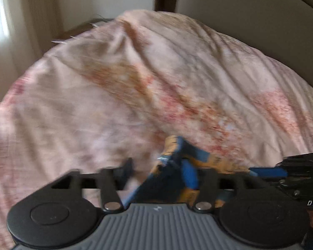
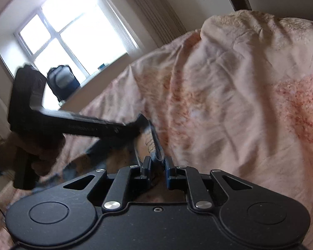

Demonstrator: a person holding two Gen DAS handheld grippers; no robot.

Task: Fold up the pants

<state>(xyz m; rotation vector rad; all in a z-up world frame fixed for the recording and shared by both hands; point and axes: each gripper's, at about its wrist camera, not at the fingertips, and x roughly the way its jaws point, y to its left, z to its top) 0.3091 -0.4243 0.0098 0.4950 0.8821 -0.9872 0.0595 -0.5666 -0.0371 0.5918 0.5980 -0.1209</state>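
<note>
The pants (image 1: pixel 177 166) are blue and tan patterned cloth, bunched up above a pink flowered bed cover (image 1: pixel 135 83). My left gripper (image 1: pixel 162 173) has cloth between its fingers; the view is blurred, and the jaws look apart. My right gripper (image 2: pixel 157 164) is shut on an edge of the pants (image 2: pixel 153 143) and lifts it. The right gripper's black body (image 1: pixel 298 173) shows at the right edge of the left wrist view. The left gripper (image 2: pixel 133 129), held in a hand (image 2: pixel 39 148), reaches in from the left in the right wrist view and touches the same cloth.
The bed cover (image 2: pixel 240 104) is rumpled and fills most of both views. A padded headboard (image 1: pixel 250 10) rises behind the bed. A window (image 2: pixel 73 33) with a dark backpack (image 2: pixel 62 83) on its sill is at the left. A curtain (image 1: pixel 27 20) hangs by the wall.
</note>
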